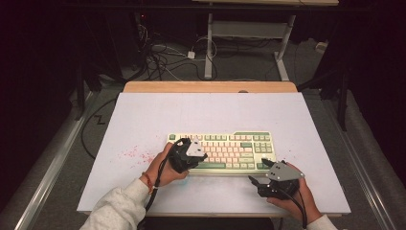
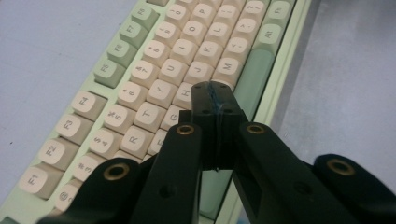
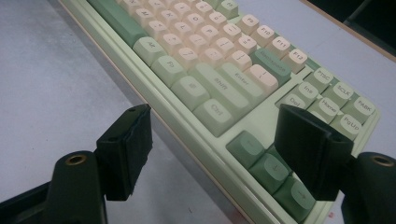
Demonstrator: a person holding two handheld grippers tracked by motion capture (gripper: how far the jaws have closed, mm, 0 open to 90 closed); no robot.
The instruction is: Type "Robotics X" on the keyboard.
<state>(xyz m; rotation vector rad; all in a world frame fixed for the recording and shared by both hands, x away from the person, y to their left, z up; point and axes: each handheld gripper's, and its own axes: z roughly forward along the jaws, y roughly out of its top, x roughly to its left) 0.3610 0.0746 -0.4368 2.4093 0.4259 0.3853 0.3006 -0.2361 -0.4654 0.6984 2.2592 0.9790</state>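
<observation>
On the white table [image 1: 143,115], near its front edge, lies the keyboard [image 1: 225,151], a cream and green board set square to the person. Both grippers are at its near side.

Left gripper [image 1: 195,155]: over the left half of the keyboard, held from the near side. In the left gripper view [image 2: 217,100] its jaws are closed flat on each other with nothing between them, the joined tip poised above the letter rows near the H and the space bar [image 2: 254,74]. Whether the tip touches a key cannot be told from this angle (the tip itself hides the contact point).

Right gripper [image 1: 256,182]: off the keyboard, low over the table just in front of its right end. In the right gripper view [image 3: 224,154] the jaws stand wide apart and empty, facing the arrow keys [image 3: 271,168] and the Ctrl key [image 3: 214,116].

Step in hand, as judged: the left gripper is being used as a single closed finger to press keys, while the right waits.

Next move, as judged: a short, straight press onto one key. The tip is about as wide as a key, so it must be centred, or a neighbour goes down with it. The keyboard is unsecured and may slide under a slanted push.
</observation>
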